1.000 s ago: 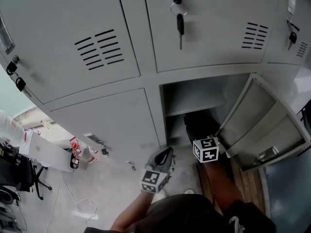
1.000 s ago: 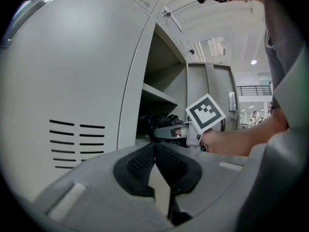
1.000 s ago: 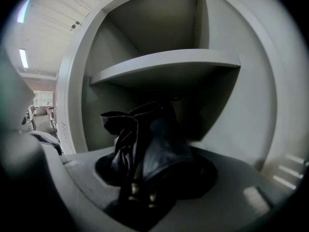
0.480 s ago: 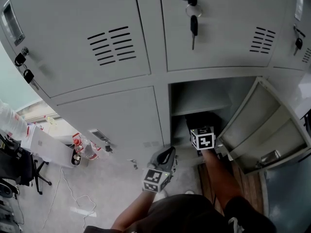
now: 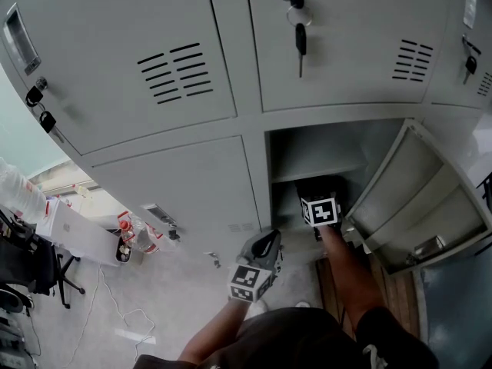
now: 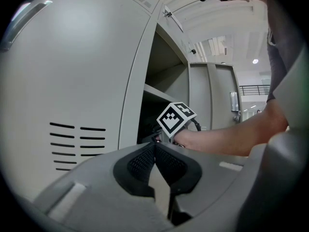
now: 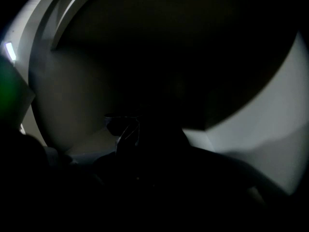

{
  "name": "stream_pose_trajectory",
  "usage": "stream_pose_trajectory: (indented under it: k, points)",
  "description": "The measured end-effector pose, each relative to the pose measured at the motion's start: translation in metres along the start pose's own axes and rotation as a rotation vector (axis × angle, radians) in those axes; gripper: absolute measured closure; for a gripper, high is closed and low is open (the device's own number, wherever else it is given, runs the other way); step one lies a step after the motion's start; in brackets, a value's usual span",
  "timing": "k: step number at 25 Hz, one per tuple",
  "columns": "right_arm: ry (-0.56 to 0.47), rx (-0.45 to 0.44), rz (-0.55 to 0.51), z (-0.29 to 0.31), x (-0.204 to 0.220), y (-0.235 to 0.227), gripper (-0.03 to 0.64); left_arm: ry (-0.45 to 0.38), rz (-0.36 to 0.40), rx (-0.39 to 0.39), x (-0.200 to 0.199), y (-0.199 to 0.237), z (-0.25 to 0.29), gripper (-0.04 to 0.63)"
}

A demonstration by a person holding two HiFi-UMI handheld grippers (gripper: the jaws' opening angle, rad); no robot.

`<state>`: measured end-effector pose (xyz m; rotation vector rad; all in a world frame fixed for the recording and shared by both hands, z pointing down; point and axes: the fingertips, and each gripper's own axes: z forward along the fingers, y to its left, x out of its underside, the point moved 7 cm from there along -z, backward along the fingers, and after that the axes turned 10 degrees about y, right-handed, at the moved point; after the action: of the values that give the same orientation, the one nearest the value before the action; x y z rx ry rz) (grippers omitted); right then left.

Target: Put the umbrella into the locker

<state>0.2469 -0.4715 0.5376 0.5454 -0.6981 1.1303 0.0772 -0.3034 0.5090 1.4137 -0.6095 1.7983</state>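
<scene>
Grey painted steel fills the whole head view: a bank of lockers, with one locker [image 5: 307, 148] open at lower centre-right and its door [image 5: 419, 198] swung wide toward the right edge. Swung that far, probably, to leave a free path for an arm. Split inside by a shelf [image 5: 315, 169] into an upper and a lower compartment.

Reaching into the lower compartment with the right gripper [image 5: 320, 210], marker cube just at the opening, forearm running down toward the bottom of the frame. Behind the cube, a black mass low in that compartment. Most likely the umbrella [image 5: 324, 187], already inside and below the shelf, though hard to trace in outline. Placed low, presumably, for more room than above the shelf.

From the right gripper view, almost nothing but darkness: pale locker walls at the left and right of the frame, a dark bulk in the middle. Too dark to tell whether clamped on the umbrella or already let go of it.

Left gripper [image 6: 154, 148] parked outside, at lower centre of the head view, in front of the closed neighbouring door [image 5: 184, 198]. Jaws pressed together, nothing between them. Held back and idle, seemingly to stay clear of the narrow opening.

Judged as the tail end of the placing step: release not confirmed, withdrawal not yet made, door not yet closed. Worth watching: the cube catching the shelf edge on the way out.
</scene>
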Motion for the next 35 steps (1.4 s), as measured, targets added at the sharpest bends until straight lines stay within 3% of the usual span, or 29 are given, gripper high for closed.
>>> stream_pose_trajectory:
  k: [13,22,35]
  points:
    - [0.011,-0.021,-0.033,0.0,0.0,0.008,0.32,-0.006,0.011,0.013,0.0,-0.007,-0.003,0.591]
    - [-0.1,-0.049,-0.045,-0.05,0.001,0.007,0.288,-0.007,0.018,0.021,0.0,-0.008,-0.002,0.591]
    - [-0.203,-0.065,-0.106,-0.125,0.031,0.031,0.301,0.0,0.021,0.061,-0.001,-0.018,0.008,0.591]
